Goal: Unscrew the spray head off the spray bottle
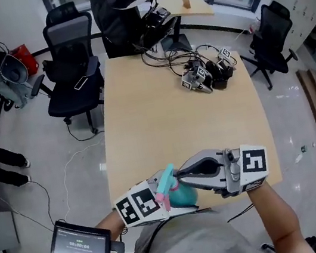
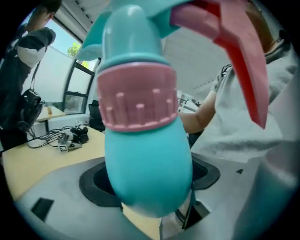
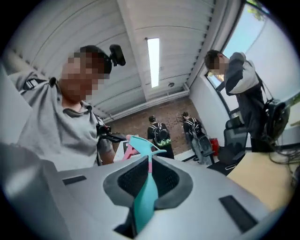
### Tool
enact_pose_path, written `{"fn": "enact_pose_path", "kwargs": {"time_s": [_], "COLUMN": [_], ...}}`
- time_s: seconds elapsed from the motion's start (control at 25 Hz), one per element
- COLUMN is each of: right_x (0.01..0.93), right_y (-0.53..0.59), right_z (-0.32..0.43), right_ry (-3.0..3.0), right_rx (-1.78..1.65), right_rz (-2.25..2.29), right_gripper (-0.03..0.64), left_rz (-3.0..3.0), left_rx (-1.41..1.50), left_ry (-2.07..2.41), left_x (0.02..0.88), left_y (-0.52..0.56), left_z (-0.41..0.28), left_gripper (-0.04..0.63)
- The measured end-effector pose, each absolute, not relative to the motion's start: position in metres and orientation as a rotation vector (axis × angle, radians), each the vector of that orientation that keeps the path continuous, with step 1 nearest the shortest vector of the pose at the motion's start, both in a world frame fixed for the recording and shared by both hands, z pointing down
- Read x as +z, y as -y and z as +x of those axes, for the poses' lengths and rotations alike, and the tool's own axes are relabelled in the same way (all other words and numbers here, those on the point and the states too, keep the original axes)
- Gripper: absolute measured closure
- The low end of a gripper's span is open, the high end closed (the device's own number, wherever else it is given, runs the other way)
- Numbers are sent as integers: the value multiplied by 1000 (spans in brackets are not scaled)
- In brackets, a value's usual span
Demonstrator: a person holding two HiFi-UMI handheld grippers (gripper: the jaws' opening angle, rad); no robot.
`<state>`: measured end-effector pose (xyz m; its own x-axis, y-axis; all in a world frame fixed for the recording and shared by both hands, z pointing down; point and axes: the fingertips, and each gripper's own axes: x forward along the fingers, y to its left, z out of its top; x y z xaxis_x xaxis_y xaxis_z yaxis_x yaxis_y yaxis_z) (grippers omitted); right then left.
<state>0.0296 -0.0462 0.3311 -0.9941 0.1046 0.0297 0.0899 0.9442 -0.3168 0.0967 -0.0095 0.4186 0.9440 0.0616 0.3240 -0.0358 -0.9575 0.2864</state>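
The spray bottle (image 1: pixel 186 195) was up off the table, hanging in the air just over the near edge, close to the person's grey shirt. Its teal body sat squarely between the pads of the left tool (image 2: pixel 150 182), whose jaws stood wide and were clamped around the bottle's belly. Right above that grip ran the ribbed pink collar (image 2: pixel 138 105), seated on the neck. The spray head (image 1: pixel 167 179) leaned up and to the left, with the pink trigger (image 2: pixel 240 61) hanging off one side. The right tool (image 3: pixel 148 180) had its jaws closed right down, pinching a thin teal part of the spray head between its dark pads.

The left forearm (image 1: pixel 105 224) came in low from the left, its tool pointing rightward and tipped a little down. The right forearm (image 1: pixel 280 216) came in from the right, its tool lying about level and reaching leftward over the bottle.

The table (image 1: pixel 162 116) was pale wood, with a tangle of black cables and marker-tagged devices (image 1: pixel 206 72) at its far end. Black office chairs (image 1: pixel 71 65) stood on the grey floor (image 1: pixel 48 154), and a person in dark clothes (image 1: pixel 122 8) stood beyond the far edge. A small screen (image 1: pixel 80 244) glowed at the lower left.

In the head view the bottle hid the left tool's fingertips. The left gripper view cut off the top of the spray head. Whether the collar had loosened at all could not be told.
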Motion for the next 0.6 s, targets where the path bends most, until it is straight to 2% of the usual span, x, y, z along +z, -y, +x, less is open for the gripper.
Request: {"fn": "enact_pose_path", "kwargs": {"time_s": [0.04, 0.12, 0.16, 0.36, 0.6], "right_x": [328, 329, 337, 363, 360], "right_y": [47, 48, 48, 40, 27], "right_z": [29, 26, 25, 11, 4], "right_ry": [3055, 3001, 2915, 2639, 2663], "right_rx": [419, 229, 124, -136, -318], "right_rz": [-81, 86, 171, 394, 403], "right_gripper": [602, 490, 471, 471, 462], "left_rz": [2807, 2808, 2810, 2811, 2855], "left_rx": [522, 614, 659, 766, 925], "left_ry": [59, 203, 274, 540, 553], "left_x": [427, 446, 452, 458, 458], "left_y": [18, 31, 37, 55, 49], "left_z": [94, 86, 81, 74, 72], "left_gripper": [195, 196, 195, 195, 195]}}
